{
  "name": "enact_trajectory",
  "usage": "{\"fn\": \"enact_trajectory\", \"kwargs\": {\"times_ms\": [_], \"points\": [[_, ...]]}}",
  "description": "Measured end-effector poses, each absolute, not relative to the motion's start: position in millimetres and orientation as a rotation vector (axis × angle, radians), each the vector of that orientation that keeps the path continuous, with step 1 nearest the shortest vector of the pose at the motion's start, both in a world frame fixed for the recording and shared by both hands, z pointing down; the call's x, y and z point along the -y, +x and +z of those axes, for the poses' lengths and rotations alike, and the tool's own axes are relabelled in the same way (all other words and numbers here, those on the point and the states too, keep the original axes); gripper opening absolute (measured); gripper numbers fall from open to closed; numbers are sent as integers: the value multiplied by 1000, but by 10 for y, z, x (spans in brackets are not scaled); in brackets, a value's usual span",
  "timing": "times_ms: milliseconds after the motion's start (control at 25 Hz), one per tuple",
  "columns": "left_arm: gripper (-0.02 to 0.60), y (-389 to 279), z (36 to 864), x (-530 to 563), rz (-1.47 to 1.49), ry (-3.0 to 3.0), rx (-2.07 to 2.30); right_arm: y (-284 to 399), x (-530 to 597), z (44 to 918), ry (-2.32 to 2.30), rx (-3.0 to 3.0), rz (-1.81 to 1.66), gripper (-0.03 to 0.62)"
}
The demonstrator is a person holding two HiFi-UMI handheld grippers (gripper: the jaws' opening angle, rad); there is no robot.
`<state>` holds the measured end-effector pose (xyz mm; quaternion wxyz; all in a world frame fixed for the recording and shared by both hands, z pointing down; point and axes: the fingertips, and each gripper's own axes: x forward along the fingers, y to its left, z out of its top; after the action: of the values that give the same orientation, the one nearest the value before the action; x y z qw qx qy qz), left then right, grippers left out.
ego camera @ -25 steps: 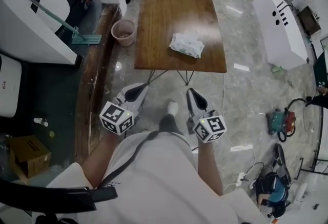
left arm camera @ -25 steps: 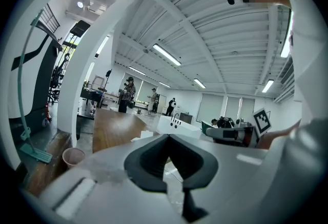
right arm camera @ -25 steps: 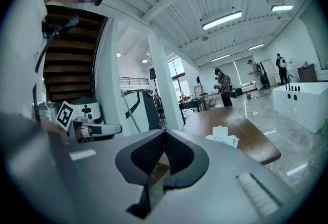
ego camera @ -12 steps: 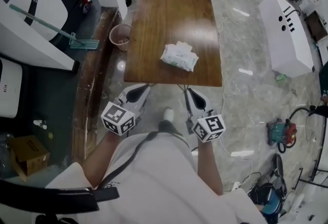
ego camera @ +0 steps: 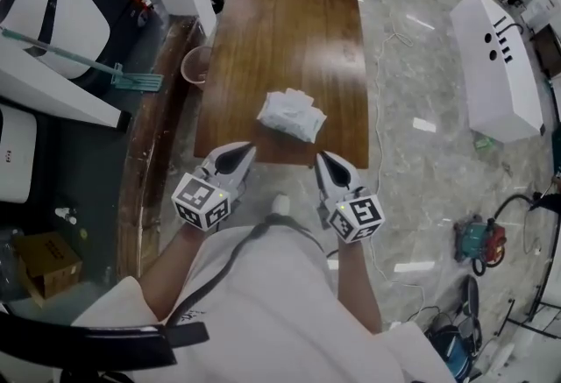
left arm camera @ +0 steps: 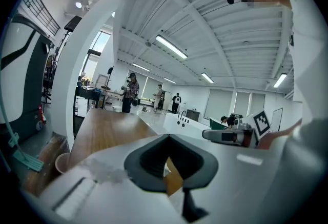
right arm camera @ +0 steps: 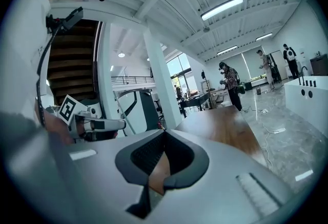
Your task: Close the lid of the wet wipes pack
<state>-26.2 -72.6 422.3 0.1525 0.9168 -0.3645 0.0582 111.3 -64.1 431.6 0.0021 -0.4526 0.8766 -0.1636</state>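
The white wet wipes pack [ego camera: 292,116] lies near the front edge of the brown wooden table [ego camera: 289,22]. A white flap sticks up at its far end. Both grippers are held level in front of the person's body, short of the table's near edge. My left gripper [ego camera: 244,147] is to the pack's lower left, my right gripper [ego camera: 321,155] to its lower right. Neither touches the pack, and both are shut with nothing in them. In the left gripper view the closed left gripper [left arm camera: 168,136] points along the table [left arm camera: 102,125]. In the right gripper view the closed right gripper [right arm camera: 164,131] does the same.
A pink bin [ego camera: 195,66] and a teal mop [ego camera: 131,79] stand left of the table beside white pillars. A long white cabinet [ego camera: 500,66] lies on the floor to the right. A red and teal machine [ego camera: 480,239] and cables are at lower right. People stand far off.
The table and the wipes pack have come closer and lower in the head view as the person walked up. Both grippers stayed shut and moved forward together.
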Motion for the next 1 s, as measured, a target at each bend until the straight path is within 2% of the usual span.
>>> {"fn": "enact_trajectory", "kwargs": {"times_ms": [360,1000], "points": [[2,-13,4319,1263,171,2575,1132,1332,1220,4492,-1293,-2877,-560,9],[2,-155,4619,1560,266,2570,999,981,1739,4846,-1351,-2852,-651,9]]}}
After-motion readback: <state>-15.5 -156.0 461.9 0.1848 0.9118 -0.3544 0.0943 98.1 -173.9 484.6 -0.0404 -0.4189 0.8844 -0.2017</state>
